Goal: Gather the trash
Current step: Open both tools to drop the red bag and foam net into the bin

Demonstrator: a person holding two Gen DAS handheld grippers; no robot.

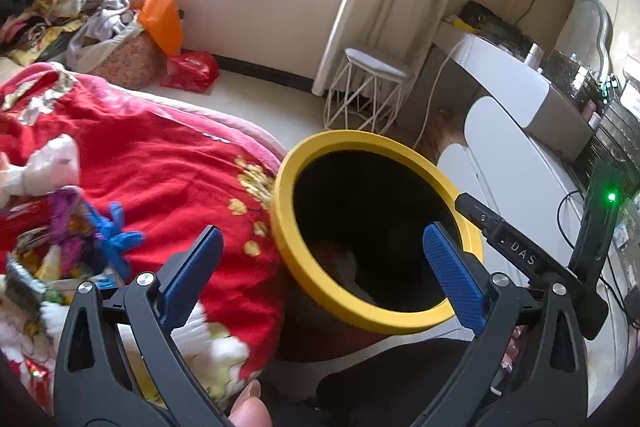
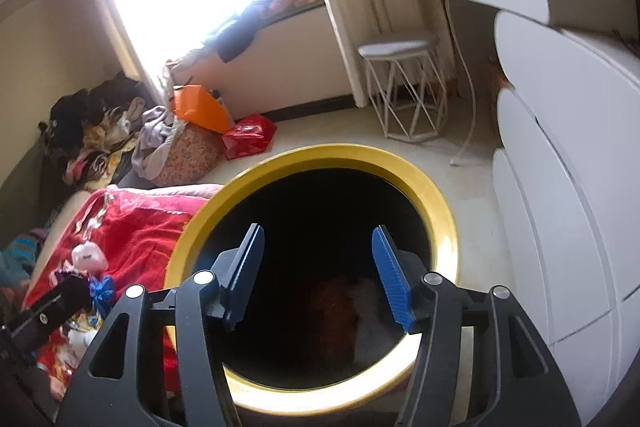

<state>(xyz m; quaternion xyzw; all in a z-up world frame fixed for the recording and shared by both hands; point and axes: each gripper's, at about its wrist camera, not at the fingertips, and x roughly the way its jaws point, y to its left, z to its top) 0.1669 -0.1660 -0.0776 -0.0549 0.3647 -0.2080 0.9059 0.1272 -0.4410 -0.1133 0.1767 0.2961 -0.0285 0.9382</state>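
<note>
a: with both sets of jaws standing apart and nothing between the pads, we've got two empty grippers at the bin. the left gripper [image 1: 322, 259] is spread as wide as it goes, one blue pad over the red bedspread, the other over the dark mouth of the bin.

b: and the right gripper [image 2: 318, 269], parted to a middling gap, hangs squarely over the opening, both blue pads framed by black interior. nothing pinched there either.

a: the trash bin [image 1: 298, 259] itself, yellow ring on top, dark inside, sits between the bed and the white cabinet. down at the bottom you can make out something pale and something reddish-brown [image 2: 344, 315], crumpled, hard to name.

b: in the left view the right gripper's black body pokes in from the right, reaching the bin's far rim. a fingertip [image 1: 248, 407] shows at the bottom edge, gripping the left handle.

a: moving outward, the red bedspread [image 1: 152, 163] with gold flowers touches the bin's left side. scattered on it, well left of the bin, a blue bow [image 1: 116, 239], purple scraps, a white crumpled wad [image 1: 52, 163], shiny wrappers. blurred, though.

b: beyond the bin, a white wire-frame stool [image 2: 404, 83] stands on the pale floor by the curtain. the white cabinet [image 2: 560, 227] runs along the right.

a: far corner, an orange bag [image 2: 202, 109], a red plastic bag [image 2: 250, 135] and a heap of clothes beside a floral bundle.
</note>
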